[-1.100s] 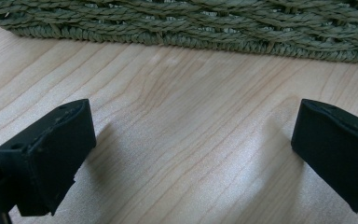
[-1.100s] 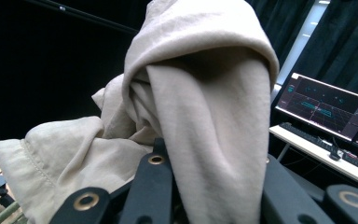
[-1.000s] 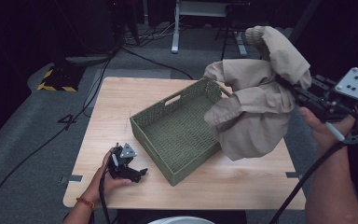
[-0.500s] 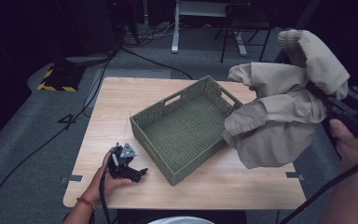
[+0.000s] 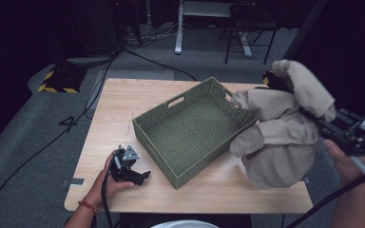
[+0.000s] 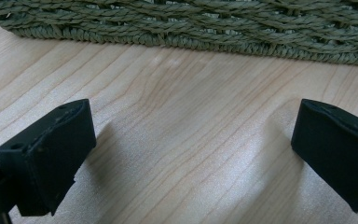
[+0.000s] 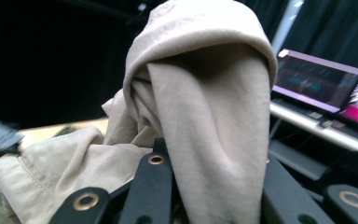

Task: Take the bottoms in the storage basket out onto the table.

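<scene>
Cloth held beside the basket

The beige cloth [image 5: 285,137] is clamped in the right gripper [image 5: 313,118], hanging at the basket's [image 5: 190,133] right edge. The left gripper [image 5: 140,175] is rested near the basket's left wall, its 2 jaws spread wide, nothing between them.

In the high view the basket [image 5: 190,130] fills the desk's [image 5: 119,102] middle. Bare wood runs down the left and along the near edge. The cloth [image 5: 283,135] hangs across the basket's right corner, blocking the right side there.
</scene>
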The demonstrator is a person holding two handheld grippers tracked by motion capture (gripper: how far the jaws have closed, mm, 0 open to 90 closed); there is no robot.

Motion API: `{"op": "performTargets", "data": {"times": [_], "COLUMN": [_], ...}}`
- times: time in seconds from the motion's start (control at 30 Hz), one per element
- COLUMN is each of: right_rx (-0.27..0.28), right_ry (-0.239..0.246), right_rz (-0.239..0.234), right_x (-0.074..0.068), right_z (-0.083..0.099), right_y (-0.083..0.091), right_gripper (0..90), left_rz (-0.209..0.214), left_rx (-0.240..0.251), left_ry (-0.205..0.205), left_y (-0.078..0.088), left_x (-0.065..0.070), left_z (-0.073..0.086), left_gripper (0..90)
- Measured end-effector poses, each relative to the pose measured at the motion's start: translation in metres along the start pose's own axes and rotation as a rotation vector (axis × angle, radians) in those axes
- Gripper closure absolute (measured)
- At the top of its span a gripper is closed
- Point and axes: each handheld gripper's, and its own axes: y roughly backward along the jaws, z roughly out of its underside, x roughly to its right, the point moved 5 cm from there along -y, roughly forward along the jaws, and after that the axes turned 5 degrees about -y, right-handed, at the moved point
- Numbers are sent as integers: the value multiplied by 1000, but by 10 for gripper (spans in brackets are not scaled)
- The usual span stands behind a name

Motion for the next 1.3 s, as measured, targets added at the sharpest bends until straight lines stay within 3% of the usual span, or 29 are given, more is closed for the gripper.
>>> {"op": "performTargets", "data": {"times": [0.07,0.33,0.43,0.47,0.5,0.53,0.57,0.63,0.7,0.83,0.93,1.03,1.1,1.3], "right_rx": [-26,-108,-127,-153,-153,-173,-210,-237,-270,-405,-457,-498,-592,-617], "right_ry": [2,-71,-83,-110,-110,-121,-152,-171,-220,-234,-252,-238,-201,-240], "right_rz": [-18,-95,-117,-138,-138,-144,-155,-155,-171,-167,-161,-152,-147,-209], "right_x": [-5,-20,-24,-28,-28,-30,-33,-34,-36,-43,-44,-44,-50,-53], "right_z": [16,84,99,117,117,126,148,163,182,219,237,247,270,280], "right_y": [-5,-15,-14,-16,-16,-17,-19,-19,-19,-26,-31,-34,-44,-61], "right_gripper": [795,793,793,792,792,791,789,788,786,781,777,774,761,750], "left_rz": [0,0,0,0,0,0,0,0,0,0,-2,-1,-2,-4], "left_rx": [0,0,0,0,0,0,0,0,0,0,-1,1,-2,-5], "left_ry": [0,0,0,0,0,0,0,0,0,0,-1,-1,-1,-9], "left_y": [0,0,0,0,0,0,0,0,0,0,0,0,1,4], "left_x": [0,0,0,0,0,0,0,0,0,0,0,0,1,3], "left_z": [0,0,0,0,0,0,0,0,0,0,0,0,1,1], "left_gripper": [1,1,1,1,1,1,1,1,1,1,4,5,5,29]}}
